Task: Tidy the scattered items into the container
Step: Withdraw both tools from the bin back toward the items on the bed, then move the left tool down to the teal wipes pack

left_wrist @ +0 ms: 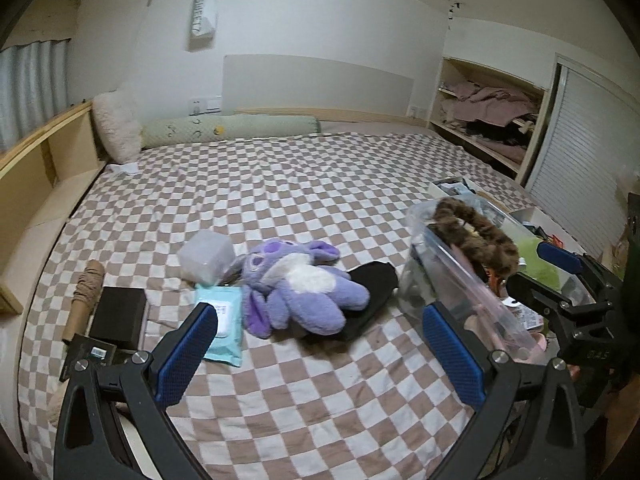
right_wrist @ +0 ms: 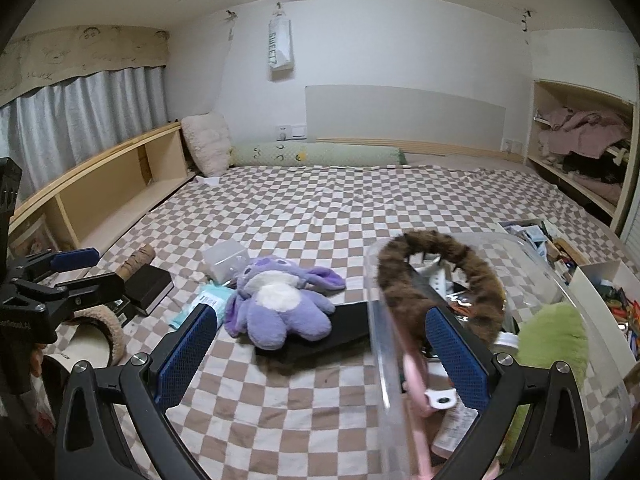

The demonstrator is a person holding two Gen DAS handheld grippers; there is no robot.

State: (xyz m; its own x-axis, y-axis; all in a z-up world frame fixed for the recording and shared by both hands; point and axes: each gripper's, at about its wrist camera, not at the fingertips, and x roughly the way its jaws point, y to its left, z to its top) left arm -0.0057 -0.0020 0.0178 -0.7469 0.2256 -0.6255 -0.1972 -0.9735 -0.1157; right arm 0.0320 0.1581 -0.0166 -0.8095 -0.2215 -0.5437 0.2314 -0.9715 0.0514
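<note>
A clear plastic bin (left_wrist: 460, 272) (right_wrist: 384, 360) stands on the checked bed at the right, holding a brown furry headband (right_wrist: 440, 280) (left_wrist: 476, 236), a green plush (right_wrist: 556, 340) and small items. On the bed lie a purple plush toy (left_wrist: 296, 288) (right_wrist: 276, 304), a black flat item (left_wrist: 372, 300) under it, a teal wipes pack (left_wrist: 224, 320), a small clear box (left_wrist: 208, 256), a black box (left_wrist: 118, 316) and a tan roll (left_wrist: 86, 296). My left gripper (left_wrist: 320, 356) is open and empty, short of the plush. My right gripper (right_wrist: 320, 356) is open, its right finger (right_wrist: 456, 352) over the bin.
A wooden shelf (right_wrist: 120, 184) runs along the bed's left side, with pillows (right_wrist: 208, 148) at the headboard. White trays of clutter (right_wrist: 600, 280) lie to the right of the bin. An open wardrobe with clothes (right_wrist: 580, 148) stands at the far right.
</note>
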